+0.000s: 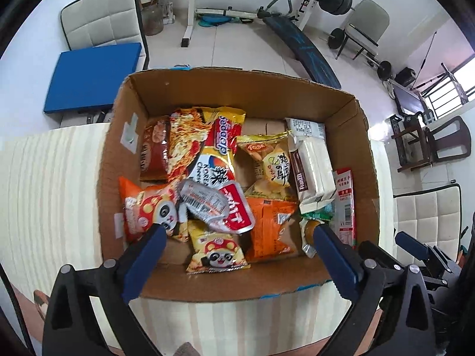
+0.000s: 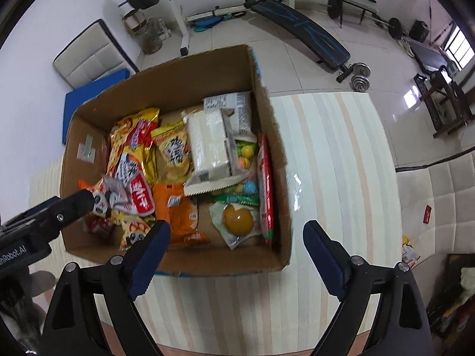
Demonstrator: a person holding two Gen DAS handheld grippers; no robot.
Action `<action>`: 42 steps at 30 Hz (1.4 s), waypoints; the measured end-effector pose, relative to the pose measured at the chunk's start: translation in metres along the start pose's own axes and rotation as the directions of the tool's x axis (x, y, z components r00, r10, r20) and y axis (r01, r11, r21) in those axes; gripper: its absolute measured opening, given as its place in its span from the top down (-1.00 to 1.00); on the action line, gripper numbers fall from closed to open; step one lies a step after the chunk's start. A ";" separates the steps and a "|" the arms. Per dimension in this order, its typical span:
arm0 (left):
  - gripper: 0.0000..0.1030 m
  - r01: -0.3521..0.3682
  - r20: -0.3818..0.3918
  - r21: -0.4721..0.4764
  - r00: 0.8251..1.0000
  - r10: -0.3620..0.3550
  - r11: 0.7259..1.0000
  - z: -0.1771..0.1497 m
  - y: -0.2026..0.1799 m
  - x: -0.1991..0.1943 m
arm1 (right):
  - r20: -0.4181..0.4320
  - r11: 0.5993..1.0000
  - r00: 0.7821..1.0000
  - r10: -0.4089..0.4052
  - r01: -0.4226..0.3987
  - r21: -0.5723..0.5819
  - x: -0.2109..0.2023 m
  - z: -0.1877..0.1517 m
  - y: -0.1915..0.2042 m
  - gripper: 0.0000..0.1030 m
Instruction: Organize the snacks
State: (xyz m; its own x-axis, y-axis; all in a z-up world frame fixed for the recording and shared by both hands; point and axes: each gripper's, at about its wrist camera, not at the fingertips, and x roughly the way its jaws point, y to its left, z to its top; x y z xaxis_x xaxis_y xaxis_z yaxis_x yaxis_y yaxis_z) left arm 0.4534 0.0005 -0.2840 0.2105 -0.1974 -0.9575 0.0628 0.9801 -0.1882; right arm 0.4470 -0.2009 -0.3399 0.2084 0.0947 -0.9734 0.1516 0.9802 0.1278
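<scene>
An open cardboard box (image 1: 237, 83) stands on the striped table (image 1: 53, 184) and holds several snack packets. Among them are a red and silver pouch (image 1: 219, 207), a yellow panda packet (image 1: 216, 252), an orange packet (image 1: 270, 228), a white wafer pack (image 1: 314, 169) and a long red box (image 1: 346, 204). My left gripper (image 1: 239, 231) hangs open over the box's near half, nothing between its fingers. My right gripper (image 2: 236, 227) is open and empty above the box's (image 2: 166, 80) near right corner, over a jelly cup (image 2: 237, 218).
A white padded chair (image 2: 439, 184) to the right of the table (image 2: 332, 163) carries a small red packet (image 2: 427, 215). Another packet (image 2: 411, 249) lies lower down beside it. A blue mat (image 1: 92, 77), another chair and gym equipment (image 1: 299, 44) stand behind the table.
</scene>
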 end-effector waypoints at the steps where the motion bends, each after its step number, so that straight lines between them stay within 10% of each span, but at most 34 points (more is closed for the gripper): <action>1: -0.97 -0.008 0.003 0.002 1.000 0.008 1.000 -0.003 0.001 -0.002 | 0.002 1.000 1.000 0.006 -0.006 -0.007 -0.001 -0.002 0.000 -0.83; 20: -0.97 -0.082 0.117 -0.006 0.990 0.082 0.997 -0.048 0.008 -0.061 | 0.098 0.997 0.995 0.020 -0.013 -0.076 -0.062 -0.041 0.020 -0.87; 42: -0.97 -0.137 0.380 -0.045 0.914 0.144 0.990 -0.200 -0.004 -0.207 | 0.363 0.990 0.930 0.056 -0.005 -0.138 -0.236 -0.198 0.024 -0.87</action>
State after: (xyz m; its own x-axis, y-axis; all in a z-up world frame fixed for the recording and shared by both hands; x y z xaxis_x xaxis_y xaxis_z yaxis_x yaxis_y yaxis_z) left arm 0.2143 0.0419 -0.1286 0.5723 -0.0472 -0.8187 -0.0104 0.9978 -0.0648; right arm 0.2096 -0.1654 -0.1445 0.5527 0.0794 -0.8296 0.0154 0.9943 0.1054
